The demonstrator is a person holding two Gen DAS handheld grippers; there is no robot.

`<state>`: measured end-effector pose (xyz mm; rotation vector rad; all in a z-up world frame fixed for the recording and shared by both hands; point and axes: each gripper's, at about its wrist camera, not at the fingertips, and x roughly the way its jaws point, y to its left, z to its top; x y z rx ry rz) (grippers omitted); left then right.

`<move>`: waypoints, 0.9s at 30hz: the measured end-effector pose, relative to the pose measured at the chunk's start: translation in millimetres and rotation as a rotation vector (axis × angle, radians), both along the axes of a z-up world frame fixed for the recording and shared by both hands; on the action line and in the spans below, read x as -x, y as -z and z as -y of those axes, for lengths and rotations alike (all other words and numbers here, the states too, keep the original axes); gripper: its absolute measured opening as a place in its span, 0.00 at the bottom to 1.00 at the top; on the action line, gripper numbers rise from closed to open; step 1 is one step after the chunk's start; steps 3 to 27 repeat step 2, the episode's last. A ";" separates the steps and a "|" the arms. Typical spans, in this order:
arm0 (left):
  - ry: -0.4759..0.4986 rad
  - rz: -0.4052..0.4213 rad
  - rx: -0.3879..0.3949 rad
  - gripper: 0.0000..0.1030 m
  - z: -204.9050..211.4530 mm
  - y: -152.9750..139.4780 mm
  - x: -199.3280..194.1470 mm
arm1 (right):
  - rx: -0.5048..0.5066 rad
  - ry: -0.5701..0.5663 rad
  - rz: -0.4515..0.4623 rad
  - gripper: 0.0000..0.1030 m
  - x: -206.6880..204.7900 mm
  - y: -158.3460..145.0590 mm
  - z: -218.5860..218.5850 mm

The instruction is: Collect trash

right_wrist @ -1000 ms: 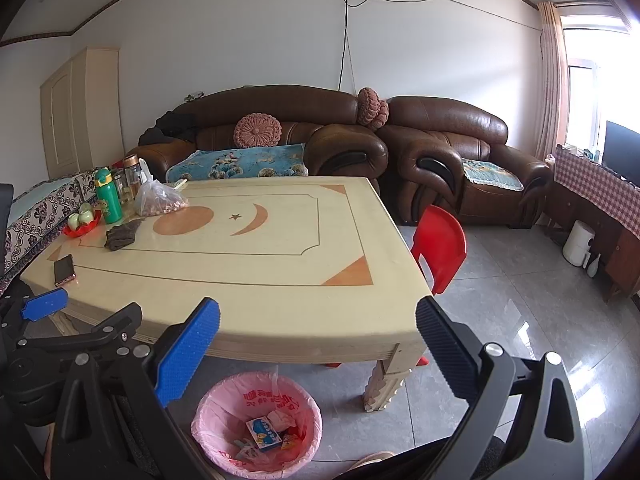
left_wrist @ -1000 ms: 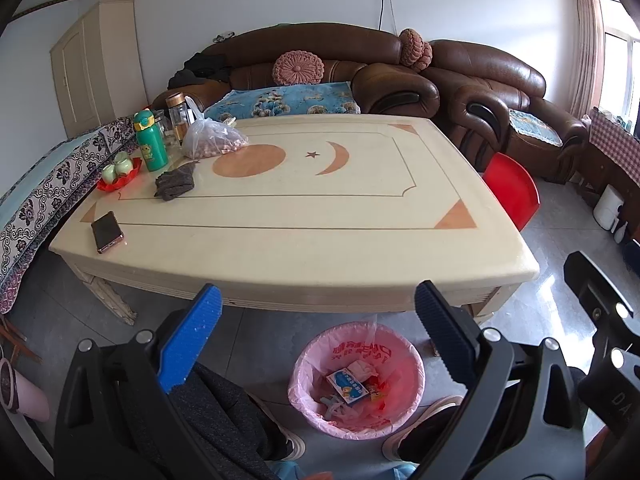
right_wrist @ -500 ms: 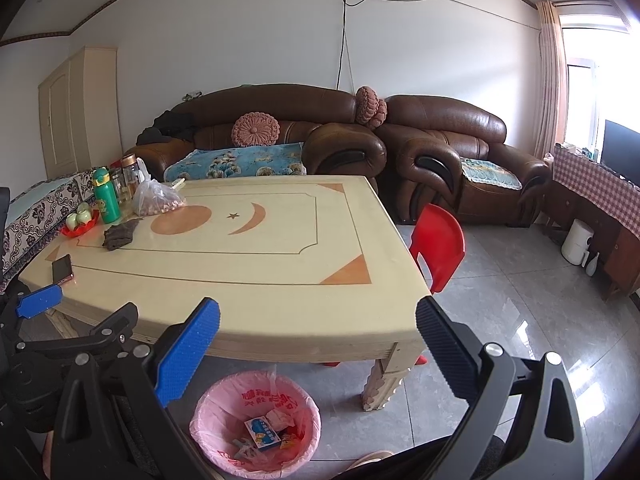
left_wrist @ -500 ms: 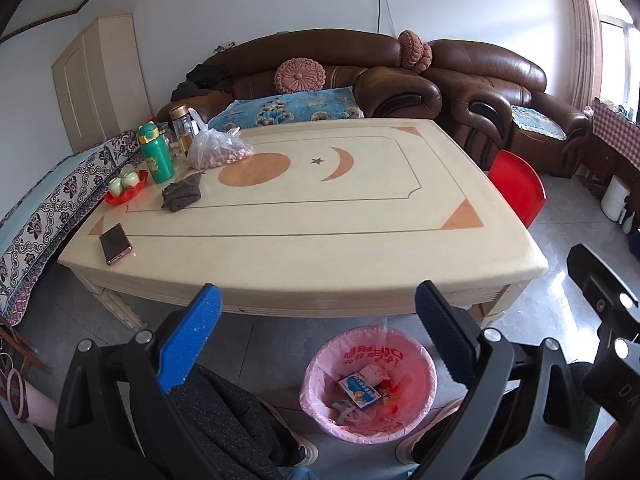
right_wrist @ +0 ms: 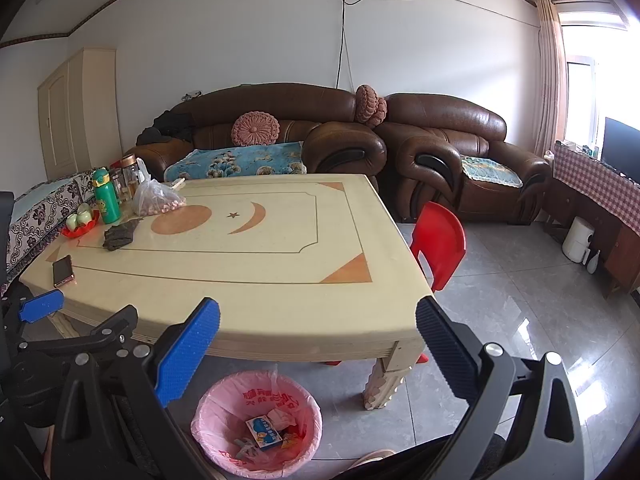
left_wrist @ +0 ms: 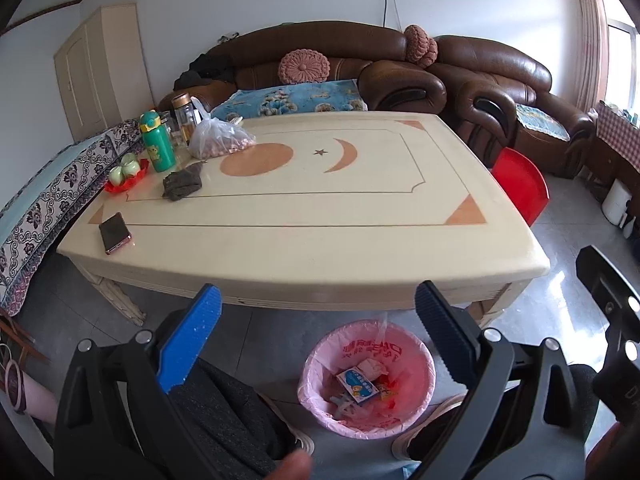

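**A:** Trash first: where is it, and how does it look?

**B:** Trash (left_wrist: pixel 360 386) lies in the pink-lined bin (left_wrist: pixel 420 354) on the floor, just in front of the table's near edge. I see a small blue and white carton on top, a crumpled white wrapper beside it, and red and yellow scraps below. The liner is thin pink plastic with red print on its inner wall, and its rim is folded over the bin.

**A:** Start from the big things, then.

**B:** A brown leather sofa (right_wrist: pixel 280 120) runs along the far wall. My cream table (left_wrist: pixel 320 248) fills the middle, inlaid with an orange disc, a crescent and a star. A red chair (right_wrist: pixel 438 240) stands at its right side. At the far left corner of the table are a bag of nuts (left_wrist: pixel 218 140), a green bottle (left_wrist: pixel 157 142), a dark cloth (left_wrist: pixel 182 184) and, nearer me, a phone (left_wrist: pixel 115 232).

**A:** And your jaws?

**B:** My left gripper (left_wrist: pixel 316 330) is spread wide, nothing between its pads, hanging above the bin. My right gripper (right_wrist: pixel 318 344) is spread wide too and holds nothing, with the bin below it.
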<state>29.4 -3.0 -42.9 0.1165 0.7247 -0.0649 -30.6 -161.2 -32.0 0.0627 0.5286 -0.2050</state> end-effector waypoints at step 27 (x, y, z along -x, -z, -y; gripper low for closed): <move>0.001 0.002 -0.006 0.92 -0.5 0.4 1.6 | 0.000 0.000 -0.001 0.93 0.2 0.4 -0.6</move>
